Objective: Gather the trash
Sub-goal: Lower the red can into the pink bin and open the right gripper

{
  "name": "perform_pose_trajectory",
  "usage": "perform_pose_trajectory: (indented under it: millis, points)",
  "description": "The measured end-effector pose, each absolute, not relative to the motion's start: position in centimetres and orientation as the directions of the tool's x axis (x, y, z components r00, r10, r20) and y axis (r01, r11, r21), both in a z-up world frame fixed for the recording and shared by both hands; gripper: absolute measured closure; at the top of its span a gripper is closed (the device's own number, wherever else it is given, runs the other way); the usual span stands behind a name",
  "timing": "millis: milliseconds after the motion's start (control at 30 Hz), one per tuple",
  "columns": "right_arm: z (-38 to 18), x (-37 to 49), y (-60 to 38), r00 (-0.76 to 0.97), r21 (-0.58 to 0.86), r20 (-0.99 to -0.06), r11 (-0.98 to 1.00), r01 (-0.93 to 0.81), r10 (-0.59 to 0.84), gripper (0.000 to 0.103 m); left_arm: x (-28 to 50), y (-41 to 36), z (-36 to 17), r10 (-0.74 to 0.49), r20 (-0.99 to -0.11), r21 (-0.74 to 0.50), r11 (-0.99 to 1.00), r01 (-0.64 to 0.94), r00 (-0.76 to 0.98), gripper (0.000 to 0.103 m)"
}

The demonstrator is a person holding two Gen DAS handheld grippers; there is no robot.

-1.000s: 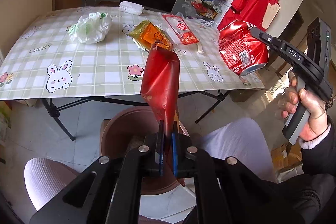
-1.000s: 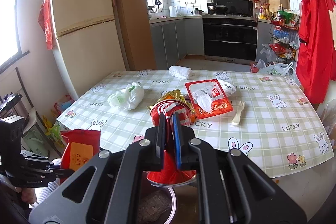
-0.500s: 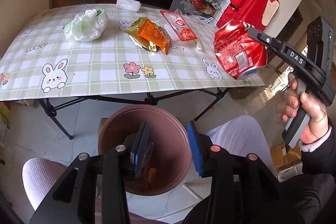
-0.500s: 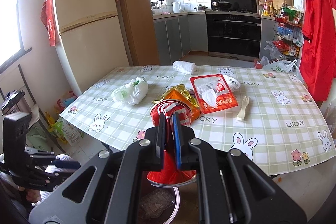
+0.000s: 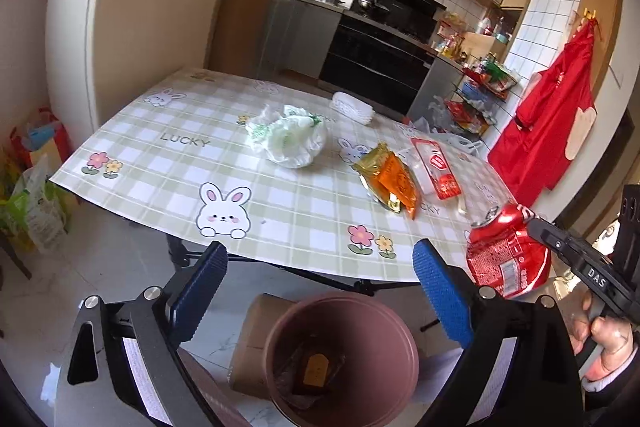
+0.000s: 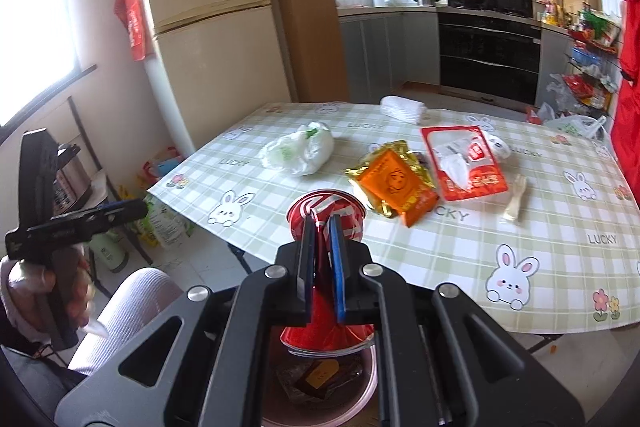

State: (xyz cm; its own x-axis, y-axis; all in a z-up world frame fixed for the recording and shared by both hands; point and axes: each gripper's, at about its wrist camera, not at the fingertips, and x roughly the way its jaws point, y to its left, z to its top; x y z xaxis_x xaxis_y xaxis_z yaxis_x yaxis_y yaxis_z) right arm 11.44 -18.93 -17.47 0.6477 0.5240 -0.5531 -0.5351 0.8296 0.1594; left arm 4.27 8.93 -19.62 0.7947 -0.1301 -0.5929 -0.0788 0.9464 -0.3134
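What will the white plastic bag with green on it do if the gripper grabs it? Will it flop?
The white plastic bag is crumpled and lumpy, so it will probably squash and flop, not keep its shape. It looks thin and puffy, likely light for its size. Its film looks smooth, so it might slip unless the open left gripper pinches a bunched fold.

A crushed red can point(image 6: 326, 211) is hanging pinched above the brown bin point(image 5: 344, 359); a white bag point(image 5: 290, 139), orange wrapper point(image 5: 394, 183) and red packet point(image 5: 436, 167) are lying on the desk point(image 5: 168, 163).
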Motion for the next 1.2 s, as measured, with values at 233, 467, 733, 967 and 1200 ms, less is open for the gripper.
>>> perform_pose_trajectory:
  millis: [233,467,733,967,1200]
  points:
    - [-17.3,10.5,-16.7,0.575,0.171,-0.556,0.76,-0.627,0.6,0.084,3.9,11.4,-19.8,-0.094,-0.6,-0.344,0.927,-0.149,0.794,0.011]
    - [-17.4,10.5,-17.1,0.617,0.161,-0.561,0.803,-0.574,0.553,0.009,3.8,11.6,-19.8,-0.098,-0.599,-0.349,0.925,-0.149,0.795,0.011]
    - [-17.9,11.1,-17.5,0.685,0.069,-0.585,0.869,-0.49,0.433,0.006,3.7,11.3,-19.6,-0.074,-0.599,-0.327,0.932,-0.159,0.797,0.007]
    - [-18.9,12.3,-18.5,0.699,0.026,-0.608,0.889,-0.457,0.377,0.006,4.2,11.3,-20.3,-0.073,-0.61,-0.318,0.934,-0.16,0.789,0.007]
    - [-19.9,16.0,-20.3,0.663,0.049,-0.652,0.893,-0.447,0.368,0.006,6.1,11.6,-21.2,-0.067,-0.633,-0.298,0.941,-0.163,0.771,0.007]
